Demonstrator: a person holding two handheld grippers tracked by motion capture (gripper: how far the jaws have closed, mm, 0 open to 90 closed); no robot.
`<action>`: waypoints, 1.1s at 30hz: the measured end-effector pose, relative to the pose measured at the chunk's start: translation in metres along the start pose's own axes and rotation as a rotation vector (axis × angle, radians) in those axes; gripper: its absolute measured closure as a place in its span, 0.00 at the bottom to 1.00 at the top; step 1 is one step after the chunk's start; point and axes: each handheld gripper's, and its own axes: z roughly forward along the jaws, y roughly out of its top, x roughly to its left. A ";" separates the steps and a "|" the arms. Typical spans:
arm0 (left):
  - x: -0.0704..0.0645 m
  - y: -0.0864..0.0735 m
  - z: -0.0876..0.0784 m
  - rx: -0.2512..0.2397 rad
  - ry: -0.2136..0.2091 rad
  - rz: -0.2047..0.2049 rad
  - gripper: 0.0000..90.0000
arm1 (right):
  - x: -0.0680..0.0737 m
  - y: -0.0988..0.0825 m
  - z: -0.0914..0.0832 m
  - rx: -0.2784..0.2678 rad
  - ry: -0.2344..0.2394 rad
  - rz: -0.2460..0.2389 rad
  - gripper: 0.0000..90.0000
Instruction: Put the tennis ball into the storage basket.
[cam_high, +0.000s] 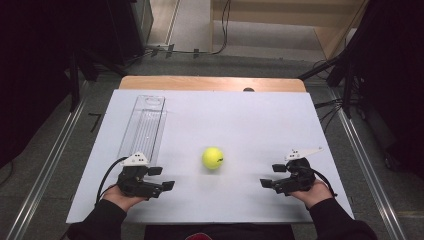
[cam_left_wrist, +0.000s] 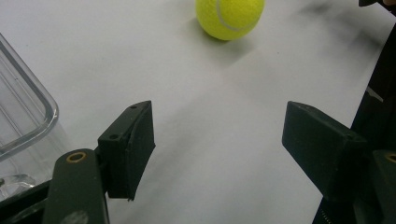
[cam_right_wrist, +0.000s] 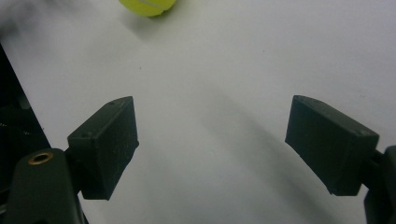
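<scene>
Left tongs (cam_high: 161, 178) and right tongs (cam_high: 273, 175) rest at the near edge of the counter (cam_high: 260, 125), both released, jaws spread and empty. The ball (cam_high: 213, 158) lies between them, slightly farther. A clear tray (cam_high: 145, 125) sits far left.

I hold my left gripper (cam_high: 161, 178) near the table's (cam_high: 240, 120) near-left corner, jaws spread wide and pointing right. My right gripper (cam_high: 273, 175) sits near the near-right corner, jaws equally wide, pointing left. Both forearms, in dark sleeves (cam_high: 100, 222), enter over the near edge.
</scene>
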 end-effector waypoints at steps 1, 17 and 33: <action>0.000 0.000 0.000 0.001 0.000 -0.001 0.29 | 0.000 0.000 0.000 0.000 0.000 0.000 0.17; -0.001 -0.003 -0.003 0.005 0.002 0.006 0.29 | -0.001 0.007 0.004 0.004 0.014 -0.010 0.17; -0.003 -0.001 0.004 -0.001 -0.023 0.006 0.29 | -0.006 0.007 0.004 0.002 0.016 -0.005 0.17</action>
